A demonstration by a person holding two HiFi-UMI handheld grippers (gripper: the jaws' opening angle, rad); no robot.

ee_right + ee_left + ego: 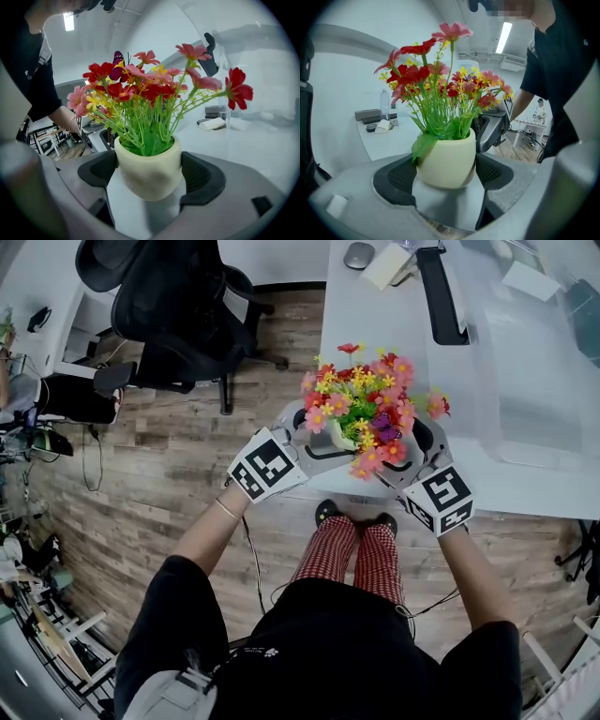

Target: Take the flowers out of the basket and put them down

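Left gripper (443, 174) and right gripper (150, 176), each with jaws clamped from opposite sides on the cream pot (445, 161) of red, pink and yellow flowers (366, 404), held upright over the near left corner of the white table (562, 486).

my left gripper (314, 444) and right gripper (412, 448) at either side of the potted flowers (367, 407) | flowers over the white desk (487, 474) corner | black office chair (173, 306) on wood floor (169, 474), left
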